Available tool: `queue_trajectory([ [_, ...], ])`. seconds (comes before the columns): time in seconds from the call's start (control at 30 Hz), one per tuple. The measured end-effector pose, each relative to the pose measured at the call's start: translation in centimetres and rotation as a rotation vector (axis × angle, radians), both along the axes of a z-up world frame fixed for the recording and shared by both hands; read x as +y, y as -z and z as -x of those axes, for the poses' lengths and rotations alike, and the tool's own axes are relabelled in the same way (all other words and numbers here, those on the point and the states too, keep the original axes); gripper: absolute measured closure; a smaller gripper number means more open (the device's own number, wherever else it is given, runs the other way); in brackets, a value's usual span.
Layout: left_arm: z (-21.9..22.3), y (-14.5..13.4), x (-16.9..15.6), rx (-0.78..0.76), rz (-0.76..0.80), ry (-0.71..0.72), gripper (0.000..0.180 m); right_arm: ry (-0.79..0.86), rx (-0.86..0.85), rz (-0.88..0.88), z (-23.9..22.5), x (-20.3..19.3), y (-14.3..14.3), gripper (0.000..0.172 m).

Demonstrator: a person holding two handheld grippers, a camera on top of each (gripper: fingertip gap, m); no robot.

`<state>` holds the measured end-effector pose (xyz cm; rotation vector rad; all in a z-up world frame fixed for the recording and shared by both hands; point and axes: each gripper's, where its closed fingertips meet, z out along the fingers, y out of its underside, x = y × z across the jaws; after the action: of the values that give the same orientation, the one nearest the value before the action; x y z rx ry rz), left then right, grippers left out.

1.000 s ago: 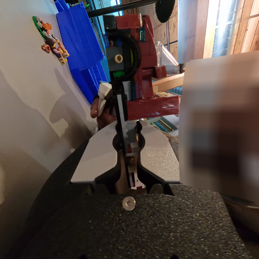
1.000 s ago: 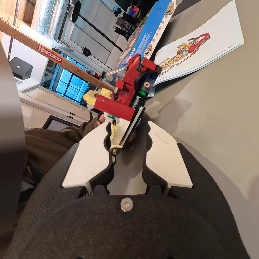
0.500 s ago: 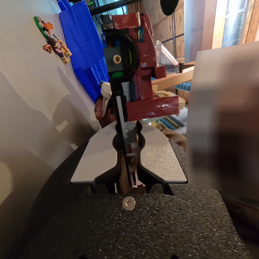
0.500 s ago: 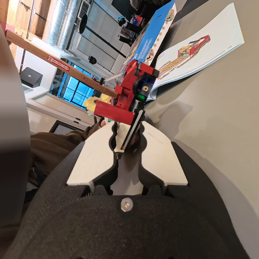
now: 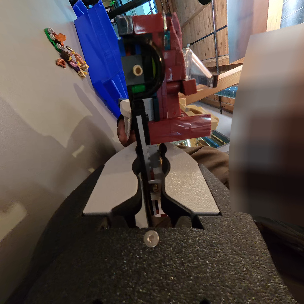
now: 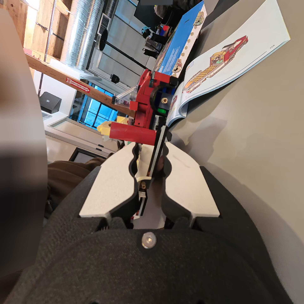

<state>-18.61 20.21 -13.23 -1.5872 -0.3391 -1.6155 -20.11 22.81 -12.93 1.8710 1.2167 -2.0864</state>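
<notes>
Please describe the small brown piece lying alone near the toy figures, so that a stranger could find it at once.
Start at the big blue bin on the pale table. To its left lie toy figures and a green plate. The small brown piece sits apart, just left of them: plain coppery brown, alone.

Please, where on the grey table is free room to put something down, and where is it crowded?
Free: the grey table below the small toy figures and left of the blue bins; also the table below the open booklet. Crowded: around the bins, and where booklet meets the blue box.
</notes>
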Motion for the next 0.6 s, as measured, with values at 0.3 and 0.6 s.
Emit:
queue_trajectory([
  [0.3, 0.07, 0.09, 0.03, 0.008, 0.004, -0.006, 0.158, 0.014, -0.001, 0.010, 0.08, 0.07, 0.10, 0.144],
  [0.6, 0.13, 0.27, 0.11, 0.013, 0.013, -0.014, 0.158, 0.052, -0.030, 0.013, 0.12, 0.19, 0.32, 0.145],
])
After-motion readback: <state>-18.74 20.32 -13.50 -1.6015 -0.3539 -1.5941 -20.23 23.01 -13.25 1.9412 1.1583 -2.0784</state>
